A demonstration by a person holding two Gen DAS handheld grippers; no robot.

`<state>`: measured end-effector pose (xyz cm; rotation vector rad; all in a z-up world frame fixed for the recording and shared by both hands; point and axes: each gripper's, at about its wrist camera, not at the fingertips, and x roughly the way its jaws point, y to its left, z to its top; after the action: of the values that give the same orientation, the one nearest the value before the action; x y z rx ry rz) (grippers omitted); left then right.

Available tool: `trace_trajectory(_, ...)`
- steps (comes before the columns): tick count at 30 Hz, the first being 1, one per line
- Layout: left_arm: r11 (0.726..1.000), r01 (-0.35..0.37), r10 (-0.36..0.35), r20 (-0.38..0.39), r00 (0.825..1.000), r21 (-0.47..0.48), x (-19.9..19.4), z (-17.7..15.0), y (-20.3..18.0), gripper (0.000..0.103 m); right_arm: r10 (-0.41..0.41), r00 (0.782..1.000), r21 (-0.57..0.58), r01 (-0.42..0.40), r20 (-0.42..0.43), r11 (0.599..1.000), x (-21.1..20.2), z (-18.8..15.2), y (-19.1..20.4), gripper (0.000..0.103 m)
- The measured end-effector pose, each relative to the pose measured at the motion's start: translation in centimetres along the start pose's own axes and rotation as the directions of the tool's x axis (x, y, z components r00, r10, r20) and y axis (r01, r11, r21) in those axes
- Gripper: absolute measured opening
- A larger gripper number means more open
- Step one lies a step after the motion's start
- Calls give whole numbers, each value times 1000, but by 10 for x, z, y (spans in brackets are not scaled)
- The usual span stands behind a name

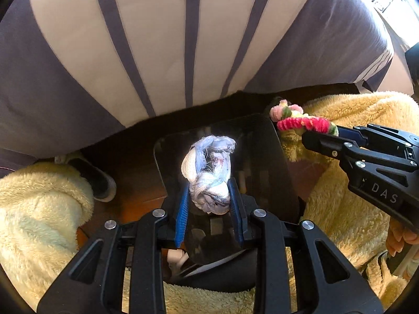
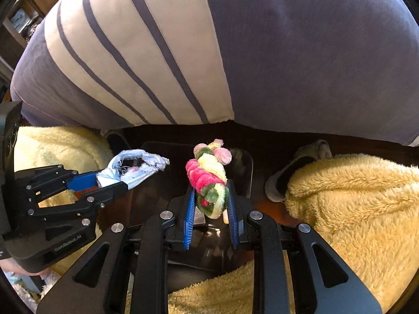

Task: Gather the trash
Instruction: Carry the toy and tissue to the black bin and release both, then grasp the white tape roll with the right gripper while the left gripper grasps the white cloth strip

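My left gripper (image 1: 209, 185) is shut on a crumpled white and pale blue tissue wad (image 1: 209, 172). It holds the wad over a dark transparent bin (image 1: 275, 172) on the floor. My right gripper (image 2: 210, 196) is shut on a twisted bundle of pink, green and yellow pipe cleaners (image 2: 209, 180), also above the bin (image 2: 243, 167). In the left wrist view the right gripper (image 1: 316, 133) comes in from the right with the pipe cleaners (image 1: 303, 120) at the bin's far right corner. In the right wrist view the left gripper (image 2: 115, 180) holds the tissue wad (image 2: 136, 167) at left.
A bed with a grey and cream striped cover (image 1: 183, 39) fills the top of both views. My legs in fluffy yellow fleece (image 2: 353, 209) flank the bin, with grey slippers (image 2: 288, 175) on the dark wooden floor (image 1: 136, 183).
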<state>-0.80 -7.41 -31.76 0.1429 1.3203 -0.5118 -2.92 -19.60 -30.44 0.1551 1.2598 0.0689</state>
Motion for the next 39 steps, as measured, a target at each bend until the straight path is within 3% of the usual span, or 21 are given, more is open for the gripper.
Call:
trace_trajectory(7, 1000, 6, -6, -25, 1000, 9, 7, 1, -4, 38, 4, 1000, 15, -3, -17, 1000, 5, 2, -3, 27)
trace_trajectory(9, 1000, 2, -2, -19, 1000, 7, 5, 0, -2, 44, 6, 1000, 22, -6, -9, 1000, 3, 4, -5, 43)
trace_trajectory(14, 1000, -19, 19, 15, 1000, -4, -6, 2, 1, 64, 1, 1000, 38, -2, 28, 999, -7, 6, -9, 52)
trace_trajectory(21, 996, -93, 94, 114, 989, -16, -40, 9, 7, 86, -37, 992, 45, 32, 121, 998, -37, 14, -13, 93)
trace_trajectory(24, 994, -106, 110, 156, 982, -32, -58, 15, 14, 91, -45, 985, 36, 39, 167, 999, -55, 23, -14, 96)
trace_trajectory(30, 987, -154, 162, 292, 943, -49, -114, 36, 24, 95, -66, 946, 12, 65, 316, 998, -107, 55, -15, 98)
trace_trajectory(34, 979, -196, 203, 388, 899, -57, -152, 65, 32, 95, -91, 908, 2, 99, 410, 995, -136, 87, -15, 99)
trace_trajectory(39, 977, -205, 212, 425, 880, -64, -169, 106, 38, 95, -119, 878, 12, 129, 463, 992, -153, 133, -19, 99)
